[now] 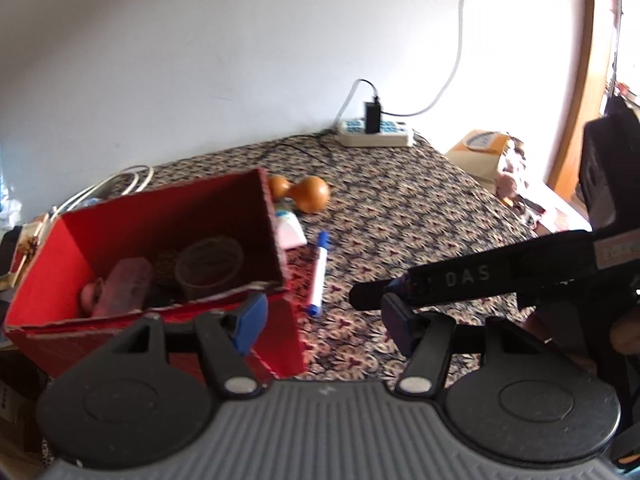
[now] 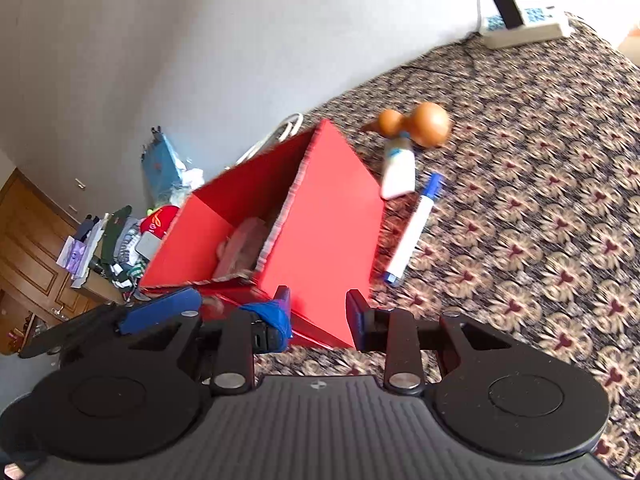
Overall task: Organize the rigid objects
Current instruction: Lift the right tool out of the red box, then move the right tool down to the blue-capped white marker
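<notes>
A floral-patterned cloth (image 2: pixel 540 220) is covering the surface below a plain white wall (image 1: pixel 200 60). A red cardboard box (image 2: pixel 320 216) is sitting at ten o'clock from the smooth marker (image 2: pixel 414 228). The left gripper (image 1: pixel 320 316) and right gripper (image 2: pixel 318 316) are both gaping, grasping nothing.

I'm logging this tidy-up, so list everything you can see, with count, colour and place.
box: one, red, open-topped, left on the cloth
round container: one, dark, inside the box
block: one, brownish, inside the box, blurred
gourd: one, orange, beyond the box's right wall
tube: one, white, between gourd and marker
marker: one, white with blue ends, lying right of the box
power strip: one, white, far edge by the wall
charger: one, black, plugged into the strip
cloth: one, floral patterned, covering the surface
left gripper: one, black, jaws open, empty, near the box
right gripper: one, black, jaws open, empty, near the box
</notes>
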